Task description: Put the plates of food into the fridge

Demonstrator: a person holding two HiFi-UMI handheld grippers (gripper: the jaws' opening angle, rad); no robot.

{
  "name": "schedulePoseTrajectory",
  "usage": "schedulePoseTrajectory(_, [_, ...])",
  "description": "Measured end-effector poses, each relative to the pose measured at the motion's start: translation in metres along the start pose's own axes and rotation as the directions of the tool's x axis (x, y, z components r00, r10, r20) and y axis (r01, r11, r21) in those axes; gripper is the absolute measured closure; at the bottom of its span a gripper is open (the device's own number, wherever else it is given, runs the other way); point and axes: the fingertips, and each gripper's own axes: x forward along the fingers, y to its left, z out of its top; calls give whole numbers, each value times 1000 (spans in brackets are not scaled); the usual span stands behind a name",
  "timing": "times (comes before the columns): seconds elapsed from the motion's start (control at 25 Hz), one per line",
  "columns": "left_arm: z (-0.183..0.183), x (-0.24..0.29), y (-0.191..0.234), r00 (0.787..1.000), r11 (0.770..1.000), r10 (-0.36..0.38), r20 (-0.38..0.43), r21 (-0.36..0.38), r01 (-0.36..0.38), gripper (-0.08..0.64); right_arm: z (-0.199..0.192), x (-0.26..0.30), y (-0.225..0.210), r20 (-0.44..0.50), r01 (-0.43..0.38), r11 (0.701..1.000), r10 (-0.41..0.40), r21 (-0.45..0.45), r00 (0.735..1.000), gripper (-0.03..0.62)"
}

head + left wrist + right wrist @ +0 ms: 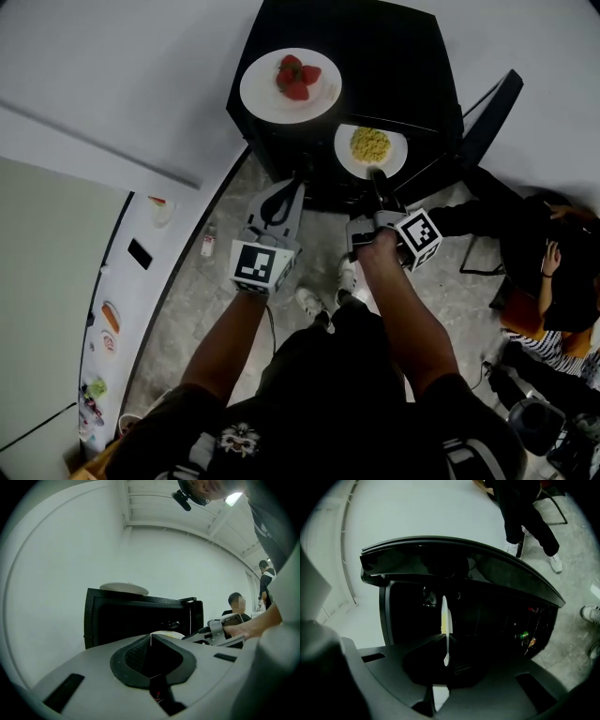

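Right gripper [376,175]: jaws are clamped on the near rim of the plate of yellow food [396,157], which is carried level and juts out ahead of the tool.
Left gripper [289,187]: jaws are pressed together with nothing between them; it is held just beside the right one.
Fridge [403,66]: black, with its door [489,111] swung open; its dark mouth lies straight ahead of the held plate, so a forward push is judged to be needed.
Strawberry plate [262,89]: set on the fridge top, farther back, on the left gripper's side.
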Motion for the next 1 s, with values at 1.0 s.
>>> schedulePoseTrajectory(1.0, [5, 45, 29, 1000, 999, 12, 11, 37, -12, 537, 23, 54, -3, 117, 51, 995, -62, 90, 991, 557])
